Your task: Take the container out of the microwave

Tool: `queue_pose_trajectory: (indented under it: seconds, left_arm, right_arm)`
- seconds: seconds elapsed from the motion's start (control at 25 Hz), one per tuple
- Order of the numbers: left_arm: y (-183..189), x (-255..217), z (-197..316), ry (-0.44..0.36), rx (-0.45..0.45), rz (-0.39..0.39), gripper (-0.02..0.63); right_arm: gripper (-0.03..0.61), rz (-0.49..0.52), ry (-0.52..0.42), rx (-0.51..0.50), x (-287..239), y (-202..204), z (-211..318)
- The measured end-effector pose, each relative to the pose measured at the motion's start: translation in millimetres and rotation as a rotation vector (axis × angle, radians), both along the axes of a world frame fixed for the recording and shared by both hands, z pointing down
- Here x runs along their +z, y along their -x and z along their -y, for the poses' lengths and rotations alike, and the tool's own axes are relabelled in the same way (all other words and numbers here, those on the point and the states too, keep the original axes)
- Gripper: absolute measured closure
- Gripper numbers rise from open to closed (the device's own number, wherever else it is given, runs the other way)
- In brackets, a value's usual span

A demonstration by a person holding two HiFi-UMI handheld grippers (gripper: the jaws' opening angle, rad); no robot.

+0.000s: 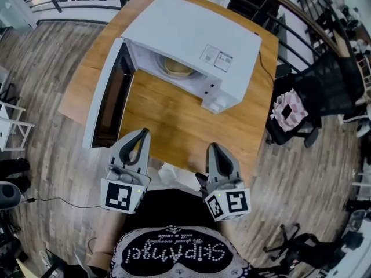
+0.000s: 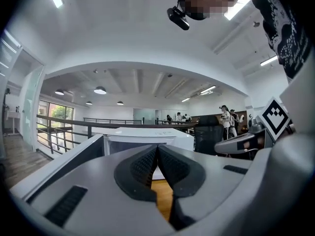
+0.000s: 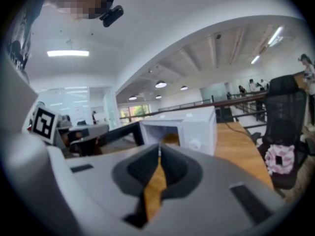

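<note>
Nearest the lens, held low just ahead of the shirt (image 1: pixel 174 210), at the table's (image 1: pixel 174 120) near edge: left gripper (image 1: pixel 141 134) and right gripper (image 1: pixel 215 147), side by side and apart, both aimed toward the microwave (image 1: pixel 191 39). Looked pressed together at the tips on both, with nothing pinched. Showed only bare wood through the slit behind the pads in each gripper view. Read as a ready stance rather than a grip: kept clear of everything, touching nothing.

Found the microwave well ahead of both grippers, set slantwise on the table, its door (image 1: pixel 107 97) swung fully wide to the left. Left the cavity mouth facing the person, hence reachable straight on. Found the container (image 1: pixel 177 68) inside, toward the back of the cavity, tan and round-looking, only partly seen under the top's overhang in the head view. Showed again as a tan patch in the opening, just above the jaw tips in the right gripper view. Not yet touched, not yet brought out.

Judged as the approach step, with the task barely begun. Called for spreading the jaws before any grasp: no taking a rim with closed tips. Seemed best served by the right gripper, lined up with the opening; left one nearer the door, at risk of knocking it. Could not tell the container's depth or contents.
</note>
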State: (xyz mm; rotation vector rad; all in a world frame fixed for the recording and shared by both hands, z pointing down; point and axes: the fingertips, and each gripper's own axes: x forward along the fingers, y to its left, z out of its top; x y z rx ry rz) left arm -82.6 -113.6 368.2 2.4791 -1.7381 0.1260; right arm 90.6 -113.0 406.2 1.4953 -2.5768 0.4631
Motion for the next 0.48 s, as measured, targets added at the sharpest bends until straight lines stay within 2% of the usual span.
queue_pose_trajectory:
  seconds: [0.2,0.36,0.48]
  left_arm:
    - [-5.3,1.9,3.3,0.011,-0.013,-0.039,0.584]
    - [-3.8,-3.5,11.4,-0.019,-0.036,-0.057,0.584]
    - [-11.5,-4.8,14.9,-0.022,-0.018,-0.052,0.584]
  right_arm:
    - [0.543,0.005,0.005,0.0,1.0,-13.3,6.0]
    - [0.543,0.029,0.003,0.029,-0.7,-23.9,7.8]
    - [0.543,0.041,-0.004,0.053,-2.6,-31.1,10.0]
